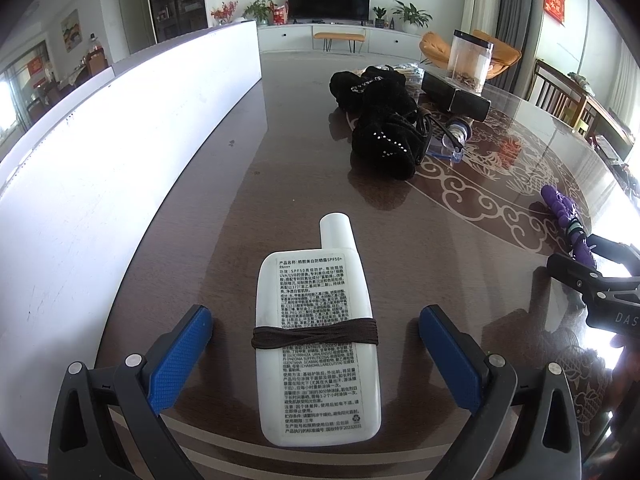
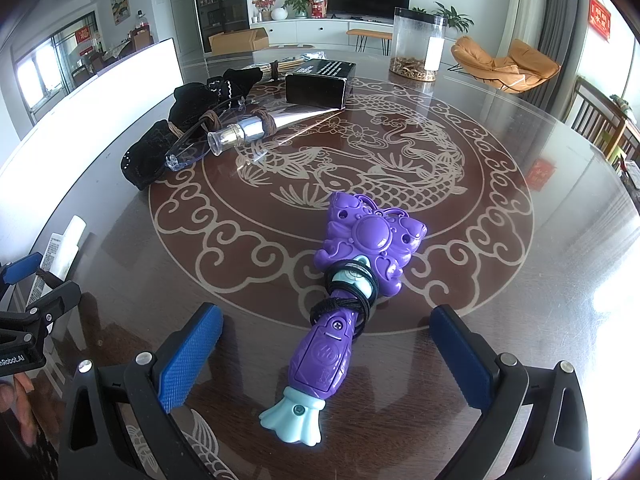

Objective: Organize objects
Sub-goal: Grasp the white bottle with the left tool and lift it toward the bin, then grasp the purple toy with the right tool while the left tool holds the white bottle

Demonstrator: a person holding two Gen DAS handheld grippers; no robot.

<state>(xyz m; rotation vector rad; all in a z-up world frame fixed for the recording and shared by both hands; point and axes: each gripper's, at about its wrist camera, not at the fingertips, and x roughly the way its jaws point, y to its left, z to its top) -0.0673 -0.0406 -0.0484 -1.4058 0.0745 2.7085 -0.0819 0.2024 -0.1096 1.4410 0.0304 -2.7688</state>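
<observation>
Bottle (image 1: 318, 344) and toy wand (image 2: 348, 292) lie between spread fingers of left gripper (image 1: 316, 356) and right gripper (image 2: 326, 356); smooth plastic could slip on closing.

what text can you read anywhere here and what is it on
"SPF50+ PA+++": top line of the back label on the white sunscreen bottle; the remaining small print is too fine to read.
"DAS": partial marking on the right gripper.
"nRobot.AI": partial marking on the left gripper.
Black box: print blurred.
Red wall hanging: unreadable.
</observation>
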